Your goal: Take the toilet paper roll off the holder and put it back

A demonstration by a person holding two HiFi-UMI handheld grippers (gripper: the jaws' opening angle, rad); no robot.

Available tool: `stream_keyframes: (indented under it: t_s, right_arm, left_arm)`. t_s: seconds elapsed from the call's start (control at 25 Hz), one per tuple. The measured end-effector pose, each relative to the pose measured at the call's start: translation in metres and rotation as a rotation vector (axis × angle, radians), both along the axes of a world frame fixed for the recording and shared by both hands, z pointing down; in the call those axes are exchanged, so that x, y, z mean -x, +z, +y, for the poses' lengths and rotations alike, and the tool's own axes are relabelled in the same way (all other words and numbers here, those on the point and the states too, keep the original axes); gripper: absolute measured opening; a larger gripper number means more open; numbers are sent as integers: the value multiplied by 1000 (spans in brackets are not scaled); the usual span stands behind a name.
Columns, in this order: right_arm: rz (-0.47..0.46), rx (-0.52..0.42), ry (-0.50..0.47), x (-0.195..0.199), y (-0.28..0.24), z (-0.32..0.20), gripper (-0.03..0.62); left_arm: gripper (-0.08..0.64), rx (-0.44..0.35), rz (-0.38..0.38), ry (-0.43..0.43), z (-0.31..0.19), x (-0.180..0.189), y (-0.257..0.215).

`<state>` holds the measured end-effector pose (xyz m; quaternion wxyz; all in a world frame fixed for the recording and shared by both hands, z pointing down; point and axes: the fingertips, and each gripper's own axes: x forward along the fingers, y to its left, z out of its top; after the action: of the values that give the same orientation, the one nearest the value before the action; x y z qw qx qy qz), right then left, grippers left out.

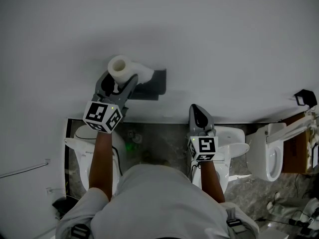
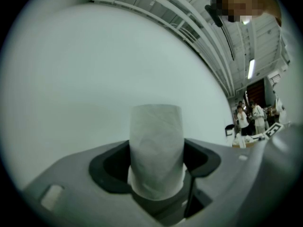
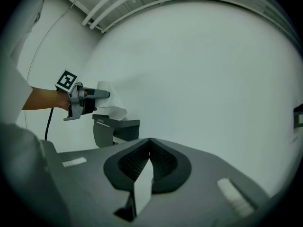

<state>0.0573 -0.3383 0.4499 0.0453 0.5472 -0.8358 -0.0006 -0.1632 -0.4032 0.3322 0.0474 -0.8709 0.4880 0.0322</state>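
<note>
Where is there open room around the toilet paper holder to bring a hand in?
Bare wall lies open above and right of the holder, and between it and the shut right hand-held gripper. The holder's left side is crowded: the left hand-held gripper holds the toilet paper roll there.

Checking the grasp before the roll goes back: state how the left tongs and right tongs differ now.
The left tongs are shut on the toilet paper roll; the right tongs are shut on nothing. The left tongs are up by the holder; the right tongs are held clear of it, off to its right. Both point toward the white wall.
</note>
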Motion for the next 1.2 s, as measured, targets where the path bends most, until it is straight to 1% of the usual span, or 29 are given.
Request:
stream_keyframes:
  t_s: [0.4, 0.68, 1.2]
  right_arm:
    - [0, -1, -5, -1, -1, 5, -2]
    - [4, 3, -8, 2, 1, 4, -2]
    - [-2, -19, -20, 3, -5, 2, -2]
  left_arm:
    - [318, -29, -32, 9, 0, -3, -26]
    - [318, -48, -46, 4, -3, 7, -45]
    - [318, -98, -45, 15, -2, 9, -84]
